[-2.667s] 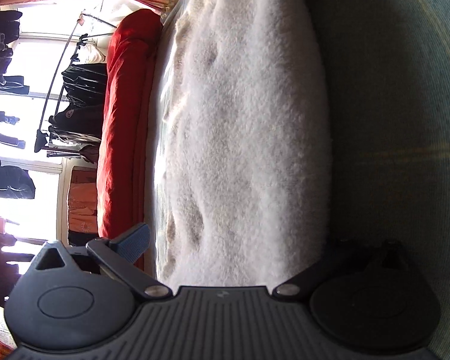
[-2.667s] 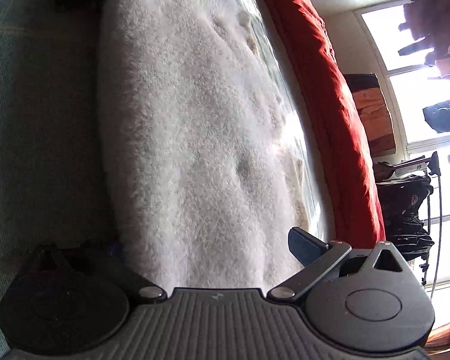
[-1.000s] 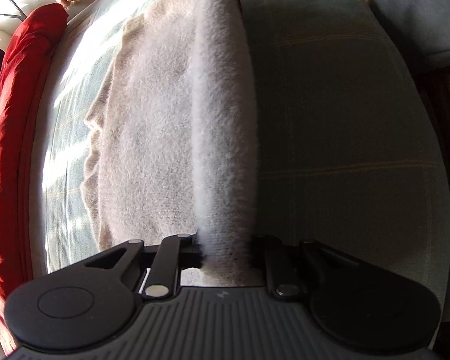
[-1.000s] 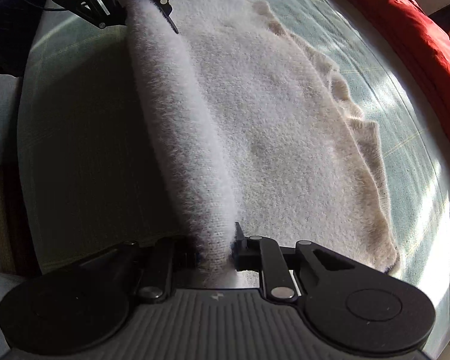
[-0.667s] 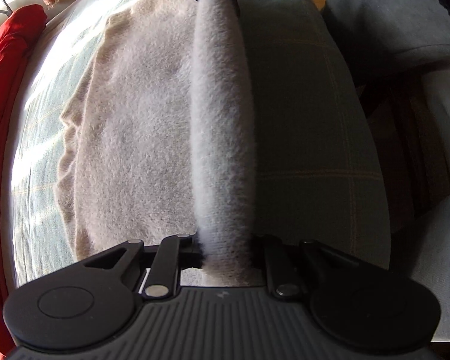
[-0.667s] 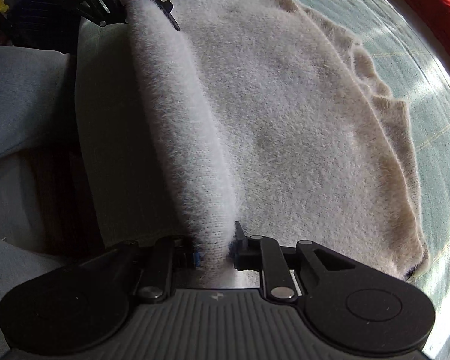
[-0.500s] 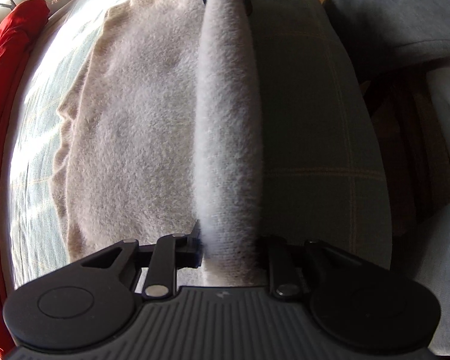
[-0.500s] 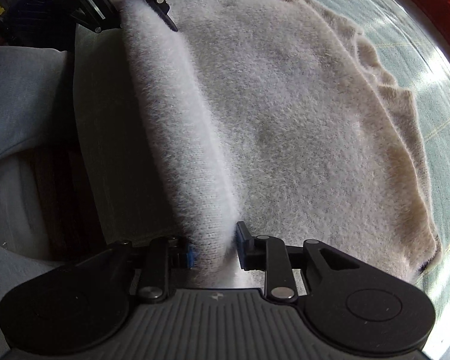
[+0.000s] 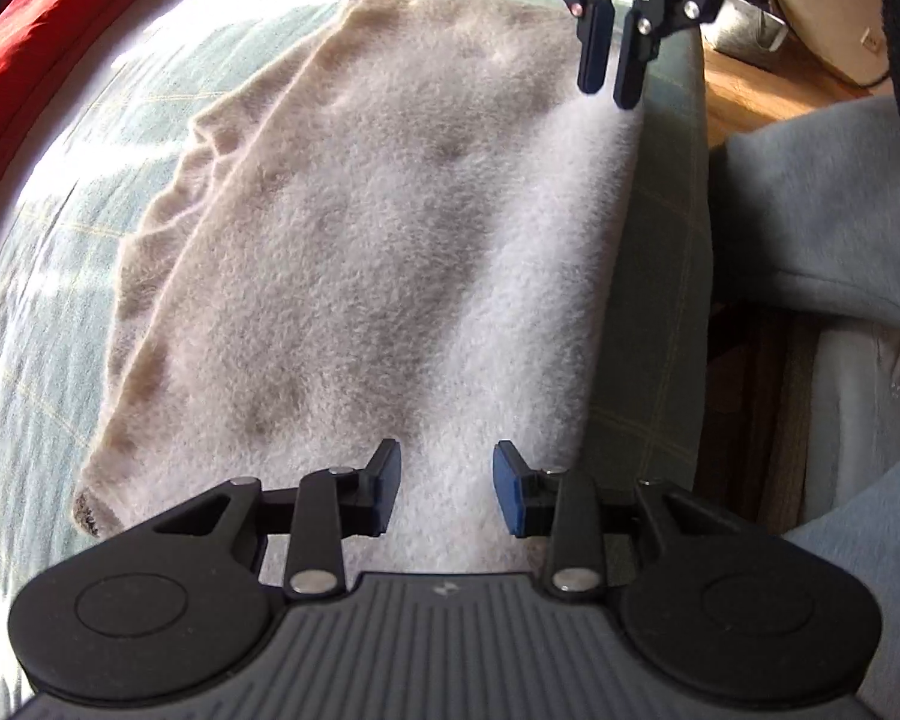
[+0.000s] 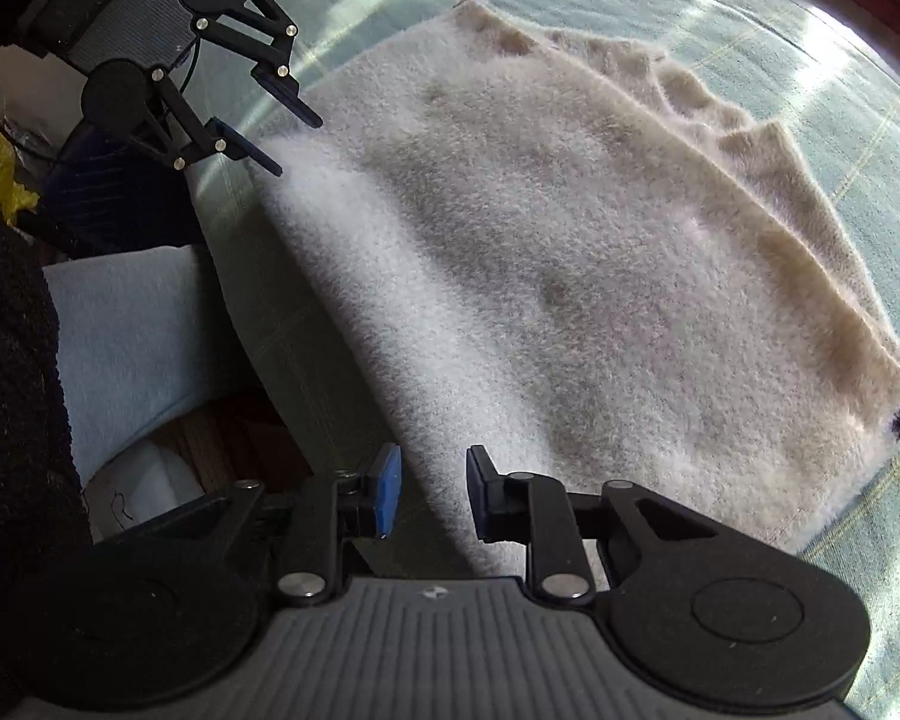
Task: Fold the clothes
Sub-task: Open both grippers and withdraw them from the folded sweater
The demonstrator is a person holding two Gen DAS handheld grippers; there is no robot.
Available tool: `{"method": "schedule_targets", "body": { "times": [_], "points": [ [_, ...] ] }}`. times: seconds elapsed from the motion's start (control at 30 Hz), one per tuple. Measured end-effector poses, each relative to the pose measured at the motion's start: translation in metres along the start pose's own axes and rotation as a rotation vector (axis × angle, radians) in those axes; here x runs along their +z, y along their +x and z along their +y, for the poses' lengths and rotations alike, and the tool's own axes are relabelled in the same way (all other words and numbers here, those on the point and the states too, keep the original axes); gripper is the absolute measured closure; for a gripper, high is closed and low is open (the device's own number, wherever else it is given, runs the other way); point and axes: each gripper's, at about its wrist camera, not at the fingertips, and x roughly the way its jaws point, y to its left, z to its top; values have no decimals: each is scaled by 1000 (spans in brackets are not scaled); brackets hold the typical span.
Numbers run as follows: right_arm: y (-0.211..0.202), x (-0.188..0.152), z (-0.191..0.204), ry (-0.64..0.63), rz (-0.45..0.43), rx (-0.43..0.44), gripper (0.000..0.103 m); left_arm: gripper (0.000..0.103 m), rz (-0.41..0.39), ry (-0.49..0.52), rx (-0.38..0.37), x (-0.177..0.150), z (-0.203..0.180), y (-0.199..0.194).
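Note:
A fuzzy cream sweater [image 9: 354, 252] lies folded flat on a pale green checked bed cover [image 9: 36, 312]. It also shows in the right wrist view [image 10: 570, 276]. My left gripper [image 9: 444, 495] is open and empty just above one end of the sweater's near fold edge. My right gripper [image 10: 429, 498] is open and empty above the other end of the same edge. Each gripper shows in the other's view: the right gripper [image 9: 609, 75] and the left gripper [image 10: 279, 132].
A red duvet [image 9: 24, 42] lies along the far side of the bed. The bed's near edge [image 9: 678, 300] drops to a wooden floor [image 9: 768, 84]. The person's light blue trousers [image 9: 822, 240] stand close against that edge.
Both grippers have opened and let go of the sweater's fold edge. The raised fold has dropped flat onto the bed, and both grippers have lifted a little above it.

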Motion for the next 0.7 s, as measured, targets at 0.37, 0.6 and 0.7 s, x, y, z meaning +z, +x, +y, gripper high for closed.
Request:
{"method": "schedule_targets", "body": {
  "times": [0.37,0.6,0.7],
  "points": [
    [58,1,-2,8,29,41,85,68,-10,-221,-180,32,6,41],
    [24,-39,-27,139,116,-24,85,68,131,-284,-147,-16,24,12],
    [14,-50,-34,175,149,-59,85,68,164,-283,-138,-23,32,11]
  ]
}}
